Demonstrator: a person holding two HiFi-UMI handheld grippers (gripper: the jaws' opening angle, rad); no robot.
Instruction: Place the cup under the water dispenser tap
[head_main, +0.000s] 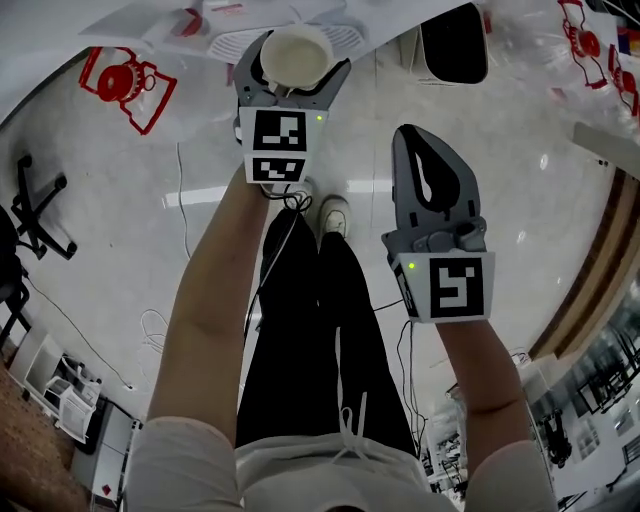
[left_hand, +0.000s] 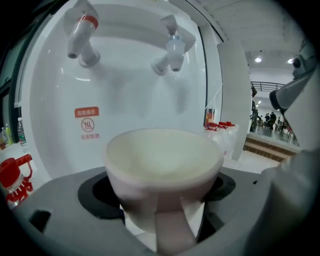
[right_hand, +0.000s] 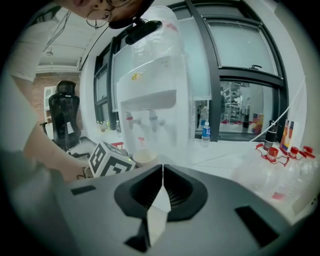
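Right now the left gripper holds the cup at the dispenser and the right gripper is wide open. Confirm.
No: the right gripper is shut, as the right gripper view shows. The left gripper does hold the cup at the dispenser.

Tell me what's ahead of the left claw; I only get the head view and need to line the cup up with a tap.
Observer: The left gripper view shows the dispenser front close ahead, with a red-banded tap at upper left and a pale tap at upper right.
Operator: Which one is the cup nearer?
Observer: The cup, clasped in the left claw, sits lower than both taps and roughly in line with the pale tap in that view.
Operator: Is the right claw free?
Observer: The right gripper view shows the right claw shut, with nothing in it.
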